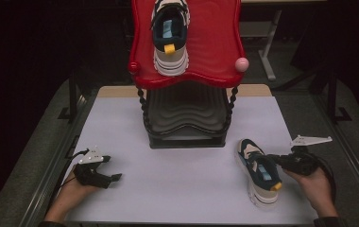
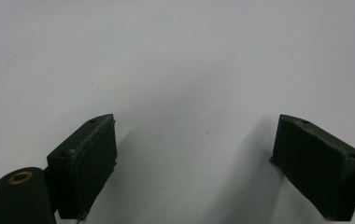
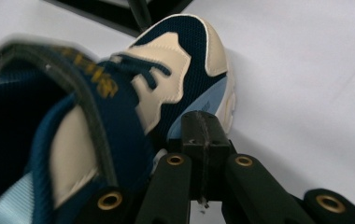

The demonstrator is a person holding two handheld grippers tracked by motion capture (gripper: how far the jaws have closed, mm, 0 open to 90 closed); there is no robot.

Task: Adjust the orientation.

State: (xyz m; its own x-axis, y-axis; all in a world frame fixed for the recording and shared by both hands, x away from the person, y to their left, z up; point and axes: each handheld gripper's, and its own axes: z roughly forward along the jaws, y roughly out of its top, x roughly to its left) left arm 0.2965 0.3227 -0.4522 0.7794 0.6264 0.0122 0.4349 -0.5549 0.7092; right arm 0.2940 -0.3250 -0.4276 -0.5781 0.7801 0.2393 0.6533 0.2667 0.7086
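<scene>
Dim room all round, and a pale grey surface [image 1: 177, 189] lit in front of me. Nearest, my left hand [image 1: 69, 194] rests at the near left edge with its fingers [image 2: 91, 163] spread wide over bare surface, nothing between them. On the near right my right hand [image 1: 317, 184] holds the right gripper [image 3: 203, 154] with its fingers pressed together, their tips against the side of the shoe [image 1: 259, 172]. From the picture along those fingers I cannot tell whether a bit of the upper is nipped between them or whether they merely push on it.

That shoe, navy and cream with a yellow heel tab, lies on the surface at the near right, toe pointing away toward the rack [image 1: 187, 118], heel toward me. Its mate [image 1: 170, 35] already sits on the rack's red top shelf [image 1: 215, 42], well beyond, with a pink knob [image 1: 242, 64] at the shelf's right corner.

My reading is that this shoe goes up beside the other. To do that well, I should spread the right fingers and take the collar or heel wall firmly, not a lace or loose mesh, so the shoe hangs level. Then lift it clear of the lower black shelves and come in over the red rim, setting it down right of its mate without knocking it.
</scene>
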